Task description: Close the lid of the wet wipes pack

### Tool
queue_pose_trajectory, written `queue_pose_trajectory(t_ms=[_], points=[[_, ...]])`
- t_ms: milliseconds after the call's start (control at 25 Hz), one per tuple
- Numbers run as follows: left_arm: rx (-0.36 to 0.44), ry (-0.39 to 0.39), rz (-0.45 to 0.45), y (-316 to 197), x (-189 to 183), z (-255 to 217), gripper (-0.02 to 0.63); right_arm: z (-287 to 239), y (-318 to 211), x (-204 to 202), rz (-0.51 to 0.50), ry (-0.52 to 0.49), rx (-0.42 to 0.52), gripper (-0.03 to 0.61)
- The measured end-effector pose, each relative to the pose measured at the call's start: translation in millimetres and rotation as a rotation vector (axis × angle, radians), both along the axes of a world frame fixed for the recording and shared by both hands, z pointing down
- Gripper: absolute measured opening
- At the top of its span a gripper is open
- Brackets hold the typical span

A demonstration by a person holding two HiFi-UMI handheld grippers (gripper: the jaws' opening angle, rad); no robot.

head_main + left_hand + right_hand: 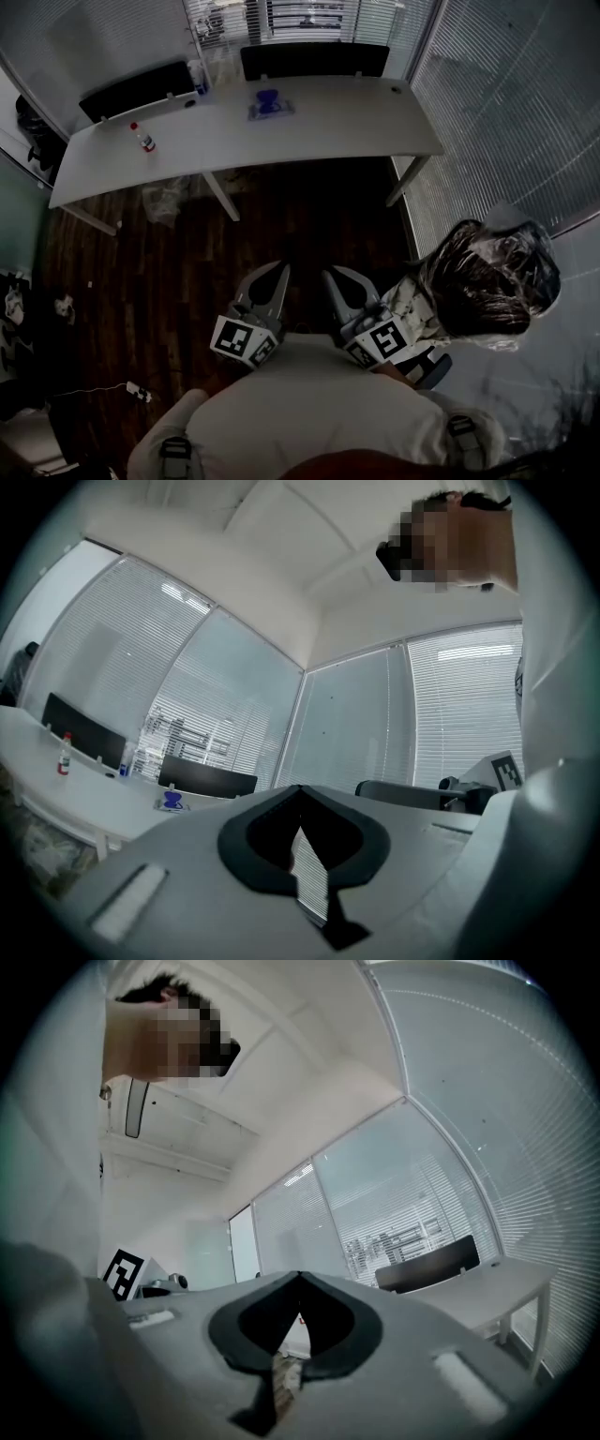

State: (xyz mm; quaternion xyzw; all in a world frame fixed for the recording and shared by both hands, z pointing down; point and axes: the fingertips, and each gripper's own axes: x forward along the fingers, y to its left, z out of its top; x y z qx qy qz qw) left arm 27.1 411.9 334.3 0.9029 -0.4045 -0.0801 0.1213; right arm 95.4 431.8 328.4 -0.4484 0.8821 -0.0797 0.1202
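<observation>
The wet wipes pack, pale with a blue lid, lies on the long white table far ahead of me; in the left gripper view the pack is a small blue spot on the table. Whether its lid stands up is too small to tell. My left gripper and right gripper are held close to my chest over the dark wooden floor, well short of the table. Both point forward, jaws together with nothing between them. Each gripper view confirms this: the left gripper and the right gripper have their tips meeting.
A small bottle with a red cap stands at the table's left part. Two black chairs sit behind the table. A clear plastic bag lies under it, a bagged bundle at my right, and a white power strip on the floor.
</observation>
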Motion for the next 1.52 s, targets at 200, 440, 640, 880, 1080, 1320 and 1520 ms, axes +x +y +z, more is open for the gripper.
queue_pose_trajectory(t_ms=[200, 440, 640, 880, 1080, 1320, 1520], points=[[-0.012, -0.017, -0.011, -9, 3, 0, 0.002, 1, -11, 5, -0.006, -0.001, 0.004, 0.0], [0.029, -0.009, -0.022, -35, -6, 1, 0.002, 5, -36, 1, -0.007, -0.001, 0.018, 0.0], [0.04, 0.006, -0.026, -69, -16, 4, 0.002, 7, -69, -8, -0.01, 0.015, 0.027, 0.0], [0.044, 0.012, -0.018, -130, -30, 6, 0.002, 10, -131, -24, -0.006, 0.027, 0.015, 0.0], [0.013, 0.018, -0.011, -201, -51, 6, 0.002, 6, -202, -46, 0.006, 0.034, 0.003, 0.0], [0.024, 0.005, 0.008, -296, -70, -1, 0.002, -3, -294, -68, 0.017, 0.034, 0.019, 0.0], [0.033, 0.012, -0.004, -362, -91, -5, 0.002, -9, -368, -83, 0.028, 0.045, 0.036, 0.0]])
